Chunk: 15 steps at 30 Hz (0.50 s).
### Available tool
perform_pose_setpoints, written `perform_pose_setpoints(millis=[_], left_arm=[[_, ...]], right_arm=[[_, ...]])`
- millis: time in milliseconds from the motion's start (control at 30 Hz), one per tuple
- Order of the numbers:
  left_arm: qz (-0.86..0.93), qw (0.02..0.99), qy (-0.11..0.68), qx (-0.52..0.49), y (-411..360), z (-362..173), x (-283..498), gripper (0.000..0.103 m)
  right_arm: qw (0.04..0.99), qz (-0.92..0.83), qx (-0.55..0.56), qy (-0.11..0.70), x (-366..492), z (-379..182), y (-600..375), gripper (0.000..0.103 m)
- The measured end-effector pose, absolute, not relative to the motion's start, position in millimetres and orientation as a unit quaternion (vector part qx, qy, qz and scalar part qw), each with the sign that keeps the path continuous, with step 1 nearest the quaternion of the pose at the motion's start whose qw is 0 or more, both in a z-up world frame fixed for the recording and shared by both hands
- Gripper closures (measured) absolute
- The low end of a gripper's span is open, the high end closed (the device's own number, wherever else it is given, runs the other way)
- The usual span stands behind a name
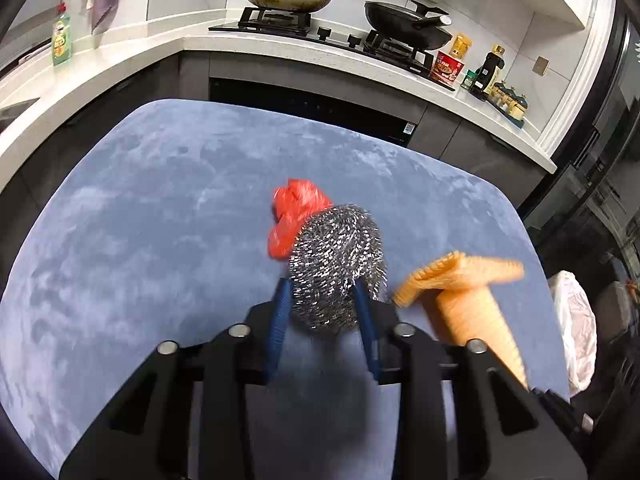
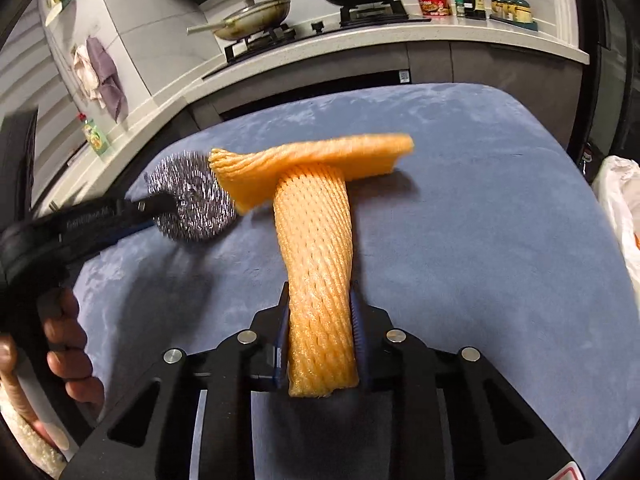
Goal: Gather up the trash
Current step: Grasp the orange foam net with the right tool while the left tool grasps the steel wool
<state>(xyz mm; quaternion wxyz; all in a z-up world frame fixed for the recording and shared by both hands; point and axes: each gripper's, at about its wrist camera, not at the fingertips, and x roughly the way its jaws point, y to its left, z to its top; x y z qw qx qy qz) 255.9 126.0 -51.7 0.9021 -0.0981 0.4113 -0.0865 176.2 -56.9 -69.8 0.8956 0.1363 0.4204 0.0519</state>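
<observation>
I count one steel scourer (image 1: 338, 268), one orange foam net (image 2: 316, 264), one red crumpled bag (image 1: 296, 216), two pans at twelve o'clock.

Both grippers are angled down and forward, side by side. The left gripper (image 1: 322, 298) has its blue fingers (image 1: 280, 320) pinched in on the steel wool scrubber (image 1: 340, 264), pads pressing its sides. The right gripper (image 2: 320, 320) is clamped on the orange foam net (image 2: 316, 264), which sticks out past the fingertips. From the right wrist view you can see the person's left hand (image 2: 64, 344) wrapped around the left gripper's handle.
</observation>
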Motion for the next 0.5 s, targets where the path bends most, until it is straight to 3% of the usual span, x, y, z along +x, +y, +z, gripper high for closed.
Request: perform_pose_setpoints(millis=[33,367,433,500], left_arm=[[-0.090,0.901,0.411,-0.101,126,-51,250,0.081],[-0.117,0.900,0.411,-0.085,113,-40,201,0.084],[-0.126,0.898,0.412,-0.083,109,-37,194,0.098],[-0.136,0.898,0.411,-0.077,103,-33,186,0.098]], right_arm=[[0.897,0.051,0.139,0.417,173,-67,-59,0.078],[0.908,0.035,0.161,0.386,137,-40,-87,0.078],[0.910,0.028,0.165,0.379,130,-35,-95,0.078],[0.912,0.019,0.170,0.373,125,-32,-105,0.078]])
